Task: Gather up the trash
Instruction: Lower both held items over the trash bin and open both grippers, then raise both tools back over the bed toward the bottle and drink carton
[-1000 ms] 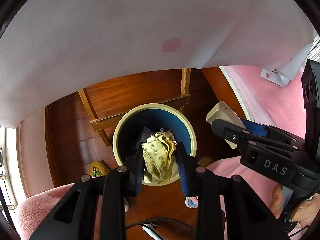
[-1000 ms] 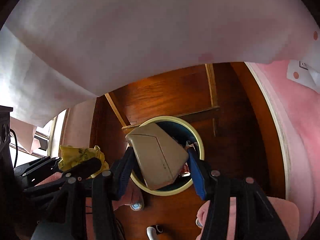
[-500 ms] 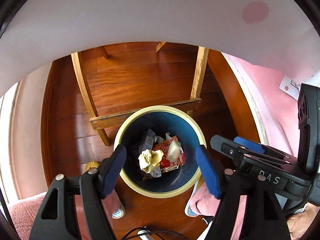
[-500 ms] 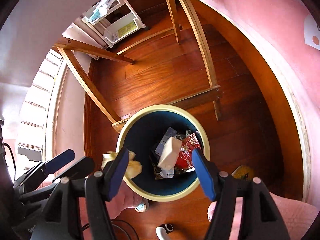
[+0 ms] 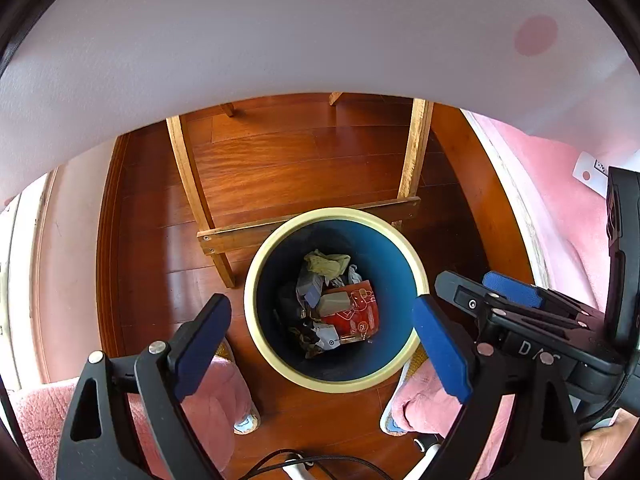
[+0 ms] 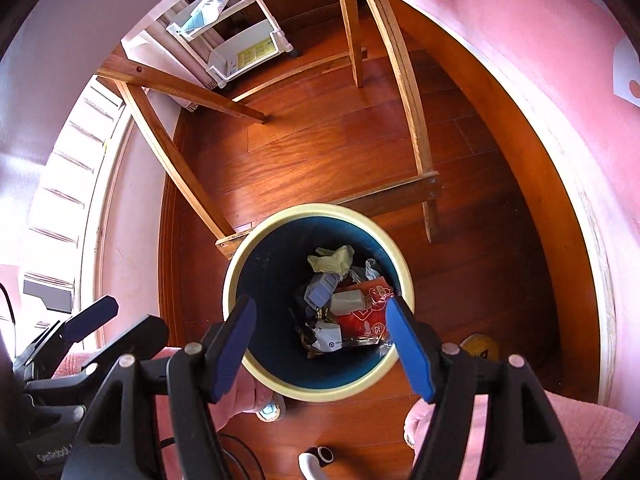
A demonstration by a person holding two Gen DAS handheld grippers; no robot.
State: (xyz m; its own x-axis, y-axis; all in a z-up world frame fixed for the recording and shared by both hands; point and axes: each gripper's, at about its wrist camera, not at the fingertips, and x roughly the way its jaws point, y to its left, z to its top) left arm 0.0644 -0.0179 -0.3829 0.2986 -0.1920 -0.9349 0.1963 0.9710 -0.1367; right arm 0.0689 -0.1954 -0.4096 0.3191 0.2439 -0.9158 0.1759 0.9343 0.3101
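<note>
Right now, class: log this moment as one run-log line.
left gripper: jaws opening, empty | right gripper: jaws open, empty | trash bin: under both, holding red packet, crumpled paper

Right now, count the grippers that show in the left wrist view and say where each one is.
2. The left gripper fills the bottom of the view, its jaws opening over the trash bin with nothing between them. The right gripper reaches in from the right edge, partly cropped.

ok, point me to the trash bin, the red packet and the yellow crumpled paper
trash bin [image 5: 256,280]: left wrist view, cream rim.
red packet [image 5: 358,314]: left wrist view, printed face.
yellow crumpled paper [image 6: 332,261]: right wrist view, middle of the wad.
</note>
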